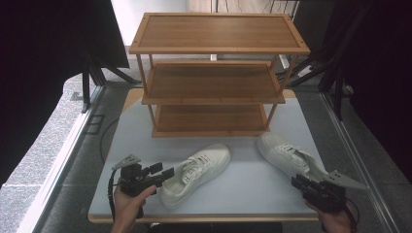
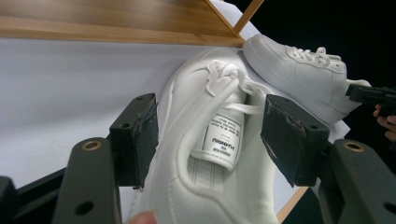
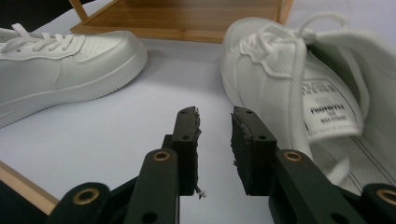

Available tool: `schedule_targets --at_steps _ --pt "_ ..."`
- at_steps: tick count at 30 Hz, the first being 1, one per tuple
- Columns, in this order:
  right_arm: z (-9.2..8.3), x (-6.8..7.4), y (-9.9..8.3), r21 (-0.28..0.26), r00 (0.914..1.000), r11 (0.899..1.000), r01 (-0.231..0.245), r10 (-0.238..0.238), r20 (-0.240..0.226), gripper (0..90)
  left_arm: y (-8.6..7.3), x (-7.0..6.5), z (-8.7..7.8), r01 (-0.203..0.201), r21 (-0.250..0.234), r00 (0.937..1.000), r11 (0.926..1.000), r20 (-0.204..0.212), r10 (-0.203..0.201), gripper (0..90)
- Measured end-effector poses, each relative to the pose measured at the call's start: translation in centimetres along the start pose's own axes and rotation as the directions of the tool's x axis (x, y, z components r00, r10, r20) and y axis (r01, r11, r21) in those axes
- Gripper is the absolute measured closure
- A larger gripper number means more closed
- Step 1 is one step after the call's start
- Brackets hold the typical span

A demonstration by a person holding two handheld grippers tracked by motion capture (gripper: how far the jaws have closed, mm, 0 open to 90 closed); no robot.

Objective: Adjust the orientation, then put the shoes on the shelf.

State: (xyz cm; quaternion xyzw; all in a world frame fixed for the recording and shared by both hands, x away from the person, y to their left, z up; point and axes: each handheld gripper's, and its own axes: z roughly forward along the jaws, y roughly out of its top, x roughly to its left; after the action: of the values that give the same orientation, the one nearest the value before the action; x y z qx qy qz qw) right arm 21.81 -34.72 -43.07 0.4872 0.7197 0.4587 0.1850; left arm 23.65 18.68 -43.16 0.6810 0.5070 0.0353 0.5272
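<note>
Two white shoes lie on the grey table (image 1: 145, 204) in front of a wooden rack (image 1: 214, 73). Left shoe (image 1: 197, 174) sits near the table's front edge, toe angled toward the rack; the left gripper (image 1: 163, 174) straddles its heel, jaws wide apart on either side, the pads not pressing on it. Right shoe (image 1: 286, 154) lies toward the right edge. Right gripper (image 1: 297, 183) sits just beside its heel, jaws parted a little with nothing between them.
</note>
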Motion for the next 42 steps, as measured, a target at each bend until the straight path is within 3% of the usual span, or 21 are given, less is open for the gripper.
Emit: schedule_targets --at_steps 7,14,21,24,26,30,34,37,39,42 --pt "-0.1 0.6 1.6 -0.057 0.9984 0.997 0.049 -0.051 -0.026 61.8 0.0 -0.3 -0.2 -0.039 -0.004 0.9984 0.9992 -0.041 0.039 35.5" --pt "0.0 -1.2 4.0 -0.064 0.9945 0.993 0.104 -0.104 -0.011 51.7 1.3 -0.5 -0.2 -0.083 -0.020 0.9947 0.9963 -0.062 0.082 35.4" --pt "1.9 -4.4 6.4 0.002 0.9857 0.986 0.168 -0.168 0.011 41.4 2.8 -0.5 1.3 -0.148 0.008 0.9871 0.9890 -0.061 0.148 35.7" --pt "2.7 -5.8 6.8 0.034 0.9874 0.987 0.158 -0.158 0.008 40.0 3.1 -0.4 2.1 -0.167 0.035 0.9831 0.9853 -0.069 0.169 35.5" --pt "2.6 -6.4 7.2 0.025 0.9873 0.987 0.159 -0.159 -0.003 40.6 3.2 -0.4 2.7 -0.185 0.054 0.9791 0.9813 -0.076 0.189 35.3" --pt "2.7 -6.9 7.8 0.054 0.9812 0.980 0.193 -0.193 0.000 39.9 3.1 -0.3 3.8 -0.206 0.087 0.9734 0.9746 -0.084 0.214 35.2" --pt "3.4 -7.8 7.6 0.088 0.9786 0.975 0.206 -0.206 -0.005 39.1 3.2 -0.1 4.2 -0.196 0.078 0.9770 0.9775 -0.069 0.202 35.1" --pt "4.1 -8.5 7.0 0.112 0.9779 0.972 0.208 -0.205 -0.041 40.2 3.3 -0.2 4.4 -0.225 0.090 0.9703 0.9703 -0.071 0.231 36.5" --pt "4.4 -9.0 6.9 0.113 0.9800 0.975 0.193 -0.185 -0.072 41.2 3.4 -0.3 4.4 -0.247 0.094 0.9649 0.9645 -0.068 0.254 37.5" --pt "4.7 -9.4 6.9 0.129 0.9761 0.969 0.212 -0.203 -0.078 42.4 3.3 -0.4 4.1 -0.256 0.090 0.9649 0.9626 -0.039 0.260 37.5"
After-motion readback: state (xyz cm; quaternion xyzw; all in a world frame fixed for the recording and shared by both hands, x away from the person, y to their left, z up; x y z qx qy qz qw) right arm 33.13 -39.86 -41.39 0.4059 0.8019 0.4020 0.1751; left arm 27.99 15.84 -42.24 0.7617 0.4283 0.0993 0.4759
